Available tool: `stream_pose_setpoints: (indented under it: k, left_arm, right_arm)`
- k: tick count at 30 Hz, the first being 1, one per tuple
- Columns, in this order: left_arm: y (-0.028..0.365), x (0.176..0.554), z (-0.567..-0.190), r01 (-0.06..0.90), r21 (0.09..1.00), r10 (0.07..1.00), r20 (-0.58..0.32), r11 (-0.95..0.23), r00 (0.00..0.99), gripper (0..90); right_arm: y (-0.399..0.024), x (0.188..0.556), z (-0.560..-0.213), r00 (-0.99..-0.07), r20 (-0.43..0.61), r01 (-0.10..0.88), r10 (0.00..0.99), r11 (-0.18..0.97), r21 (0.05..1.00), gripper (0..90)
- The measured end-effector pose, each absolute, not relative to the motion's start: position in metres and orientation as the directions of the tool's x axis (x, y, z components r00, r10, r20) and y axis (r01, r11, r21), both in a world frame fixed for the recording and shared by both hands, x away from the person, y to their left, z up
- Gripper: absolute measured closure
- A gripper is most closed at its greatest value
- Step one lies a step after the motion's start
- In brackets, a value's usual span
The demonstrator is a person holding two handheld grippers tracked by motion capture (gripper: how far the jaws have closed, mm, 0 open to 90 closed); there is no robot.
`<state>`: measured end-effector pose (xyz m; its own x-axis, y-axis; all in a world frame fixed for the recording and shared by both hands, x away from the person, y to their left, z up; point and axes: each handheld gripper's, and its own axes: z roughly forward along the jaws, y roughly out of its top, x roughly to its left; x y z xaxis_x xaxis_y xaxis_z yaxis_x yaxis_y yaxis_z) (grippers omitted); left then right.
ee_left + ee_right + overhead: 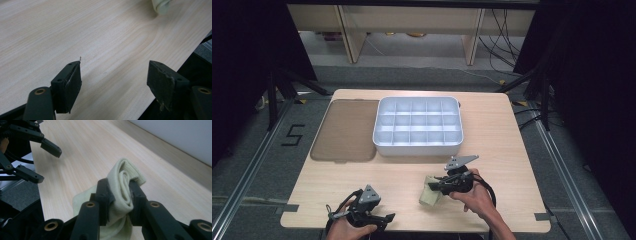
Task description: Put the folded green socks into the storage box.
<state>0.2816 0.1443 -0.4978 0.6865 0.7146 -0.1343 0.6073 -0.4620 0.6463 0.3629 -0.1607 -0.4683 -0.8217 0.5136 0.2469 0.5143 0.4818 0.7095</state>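
A pale yellow-green rolled sock point(123, 192) is pinched between the jaws of my right gripper point(121, 195); in the high view the sock point(430, 194) lies on the table just left of that gripper point(438, 185). My left gripper point(384, 220) rests near the table's front edge, jaws wide apart with nothing between them. In the left gripper view the left gripper point(113, 82) frames bare wood, and the sock point(162, 5) peeks in at the top. The left gripper point(47, 161) stands open in the right gripper view too.
A white divided tray point(417, 146) with several compartments sits mid-table at the back. A brown translucent lid point(346, 129) lies flat to its left. The table's front edge point(412, 231) runs just below both hands.
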Motion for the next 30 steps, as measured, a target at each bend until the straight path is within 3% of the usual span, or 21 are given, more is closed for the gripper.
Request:
stream_pose_setpoints:
  k: [4,30]
  left_arm:
    - [0.144,0.282,-0.498,0.602,0.64,0.719,-0.11,-0.477,0.686,22.5]
    - [0.144,0.28,-0.499,0.586,0.652,0.709,-0.103,-0.481,0.697,22.1]
  right_arm:
    - [-0.167,0.366,-0.464,-0.811,0.231,0.518,0.537,0.476,0.71,74.6]
    - [-0.201,0.381,-0.45,-0.773,0.178,0.527,0.609,0.459,0.715,74.6]
